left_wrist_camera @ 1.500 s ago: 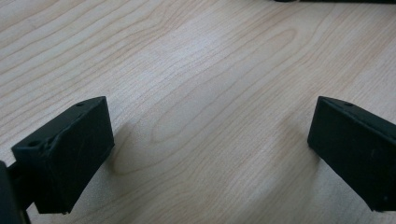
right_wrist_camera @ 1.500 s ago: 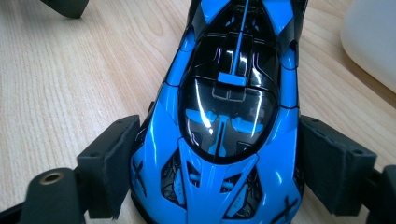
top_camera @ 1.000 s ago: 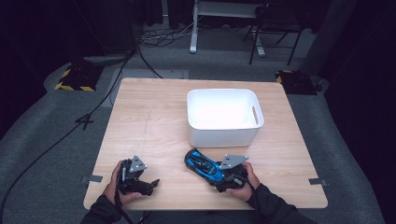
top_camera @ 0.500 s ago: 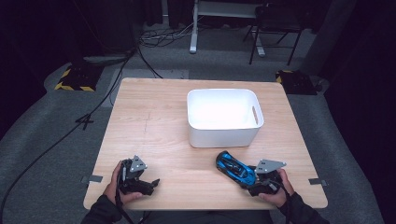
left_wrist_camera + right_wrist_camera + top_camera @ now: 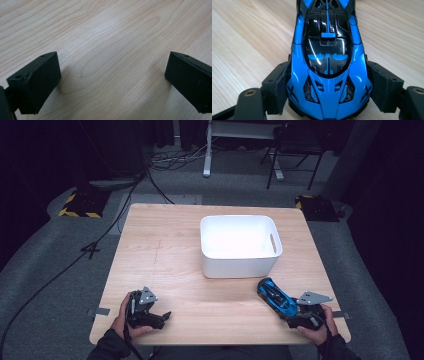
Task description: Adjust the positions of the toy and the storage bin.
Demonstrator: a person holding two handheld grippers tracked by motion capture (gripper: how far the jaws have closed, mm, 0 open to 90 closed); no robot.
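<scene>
Toy car (image 5: 328, 75): glossy blue and black plastic, smooth, with bright reflections. Table (image 5: 165, 255): pale wood-grain top, smooth, satin. Bin (image 5: 240, 265): white plastic, matt. Right gripper (image 5: 328, 93) pads (image 5: 279, 87): black, rough, foam-like. Floor (image 5: 55, 260): grey carpet, coarse.

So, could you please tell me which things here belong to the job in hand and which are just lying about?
In the job:
- blue toy car, clamped at its sides by the right gripper
- white tub, empty, beyond the car

Lying about:
- left gripper, fingers apart on bare table
- cables on the floor
- chair behind the table
</scene>
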